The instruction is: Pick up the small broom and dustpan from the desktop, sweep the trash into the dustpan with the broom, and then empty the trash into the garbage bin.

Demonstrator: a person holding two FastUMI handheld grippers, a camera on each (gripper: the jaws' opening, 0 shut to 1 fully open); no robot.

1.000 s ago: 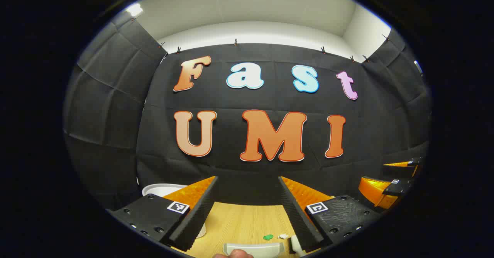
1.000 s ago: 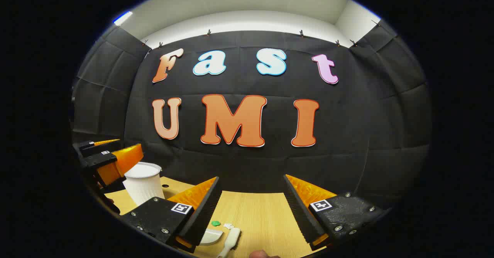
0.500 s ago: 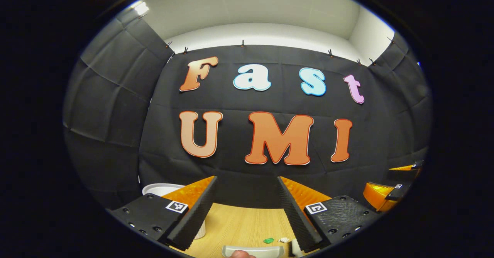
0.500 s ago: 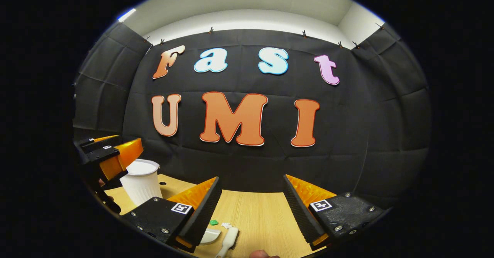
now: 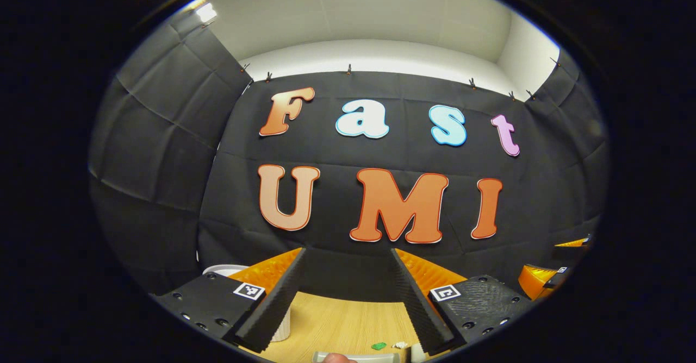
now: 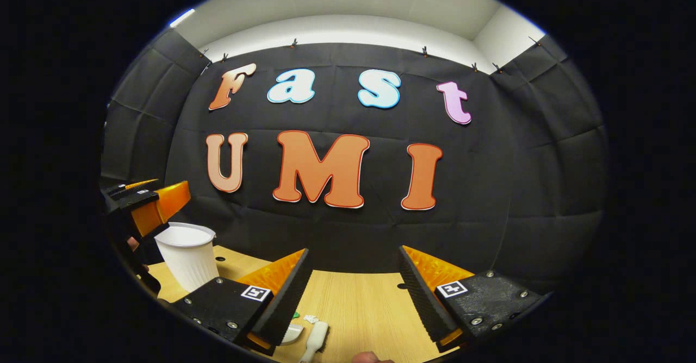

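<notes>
In the left gripper view my left gripper (image 5: 348,262) hangs open above the wooden desk (image 5: 337,322), nothing between its fingers. Low down lie a grey dustpan (image 5: 359,357), a green scrap (image 5: 378,345) and a white scrap (image 5: 401,345). In the right gripper view my right gripper (image 6: 353,262) is open too. Below it sit the small white broom (image 6: 312,341), part of the dustpan (image 6: 293,333), a green scrap (image 6: 295,314) and a white scrap (image 6: 311,318). The white ribbed garbage bin (image 6: 187,254) stands at the left, its rim also peeking behind my left finger (image 5: 220,269).
The left gripper (image 6: 147,205) shows at the far left of the right gripper view, the right gripper (image 5: 549,276) at the right edge of the left gripper view. Small holes (image 6: 219,258) mark the desk. Black cloth walls close the booth behind and at both sides.
Both views have tilted slightly upward, so the dustpan, broom and scraps sit lower in frame. In the right gripper view the bin and left gripper have drifted left.
</notes>
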